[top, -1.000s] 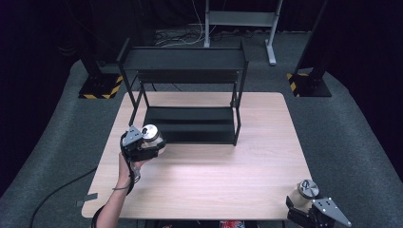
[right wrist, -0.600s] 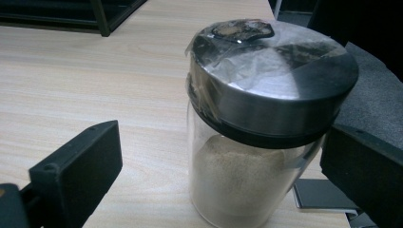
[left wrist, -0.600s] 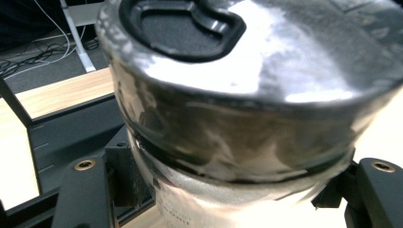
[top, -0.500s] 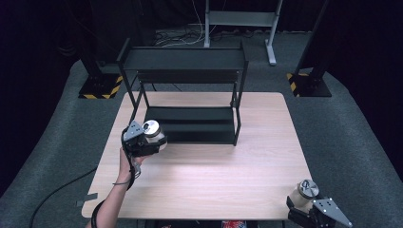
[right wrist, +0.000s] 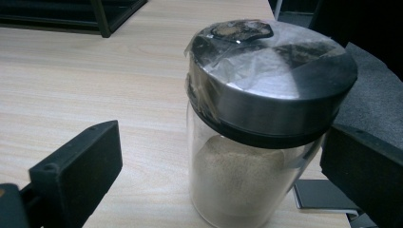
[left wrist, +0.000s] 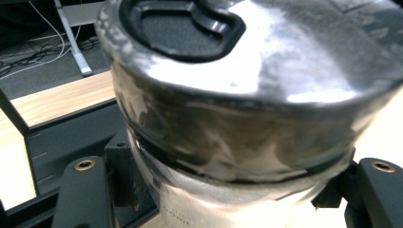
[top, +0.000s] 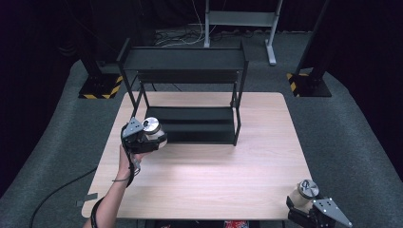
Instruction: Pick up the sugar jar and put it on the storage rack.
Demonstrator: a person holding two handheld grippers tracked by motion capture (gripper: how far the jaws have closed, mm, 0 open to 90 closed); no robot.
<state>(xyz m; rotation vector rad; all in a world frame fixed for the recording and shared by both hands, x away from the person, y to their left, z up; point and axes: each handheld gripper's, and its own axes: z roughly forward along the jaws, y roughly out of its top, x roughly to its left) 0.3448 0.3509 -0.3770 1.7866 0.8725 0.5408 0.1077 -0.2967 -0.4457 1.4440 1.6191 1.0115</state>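
Jar (top: 153, 129) clamped in left tool (top: 142, 135) (right tool (top: 306, 209) — open).

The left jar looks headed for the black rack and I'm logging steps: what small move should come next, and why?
Probably carry the jar forward onto the rack's lower shelf. The left gripper holds it off the table just at the rack's front left corner, and that shelf is bare. The right gripper sits at the table's near right corner with its own jar.
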